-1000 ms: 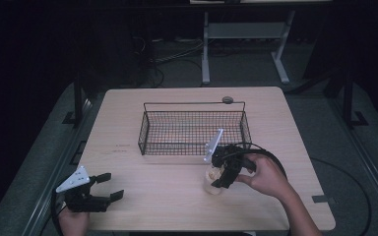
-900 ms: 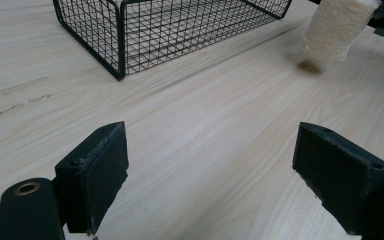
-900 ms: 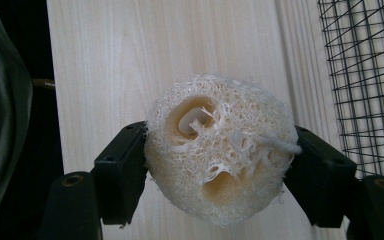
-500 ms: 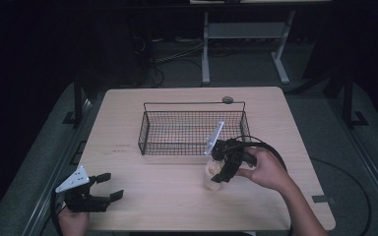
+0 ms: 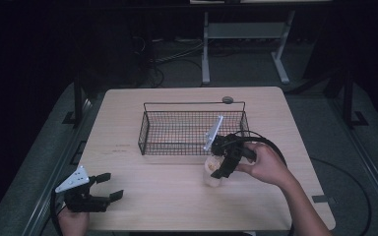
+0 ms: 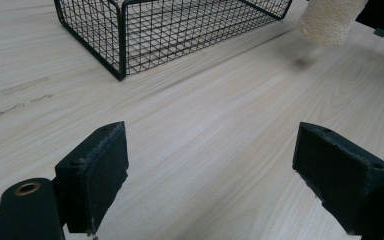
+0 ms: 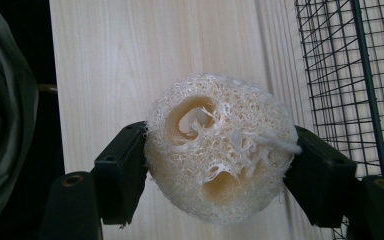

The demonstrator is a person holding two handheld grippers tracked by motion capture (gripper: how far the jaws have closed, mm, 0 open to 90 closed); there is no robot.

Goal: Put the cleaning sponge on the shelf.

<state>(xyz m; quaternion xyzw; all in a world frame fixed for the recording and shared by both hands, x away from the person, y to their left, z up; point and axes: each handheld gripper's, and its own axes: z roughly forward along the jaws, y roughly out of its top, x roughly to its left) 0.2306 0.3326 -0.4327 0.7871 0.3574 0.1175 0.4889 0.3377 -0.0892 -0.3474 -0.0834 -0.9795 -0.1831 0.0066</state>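
A pale, fibrous loofah sponge [image 7: 217, 152] sits squeezed between the jaws of my right gripper [image 7: 220, 165], held off the table. In the high view this right gripper [image 5: 221, 167] holds the loofah sponge [image 5: 211, 171] just in front of the black wire basket [image 5: 192, 129], near its front right corner. The same loofah sponge [image 6: 330, 20] hangs at the top right of the left gripper view. My left gripper [image 5: 106, 189] rests low at the table's front left, open, nothing between its pads [image 6: 97, 175]. The basket looks empty.
The basket's mesh wall [image 7: 360, 75] runs along the right side of the right gripper view, and its corner [image 6: 122, 45] faces the left gripper. A small round disc [image 5: 227, 100] lies behind the basket. A black cable [image 5: 270, 145] loops from the right gripper.
The right gripper with the loofah has lifted and shifted slightly toward the basket. The left gripper has stayed where it was.
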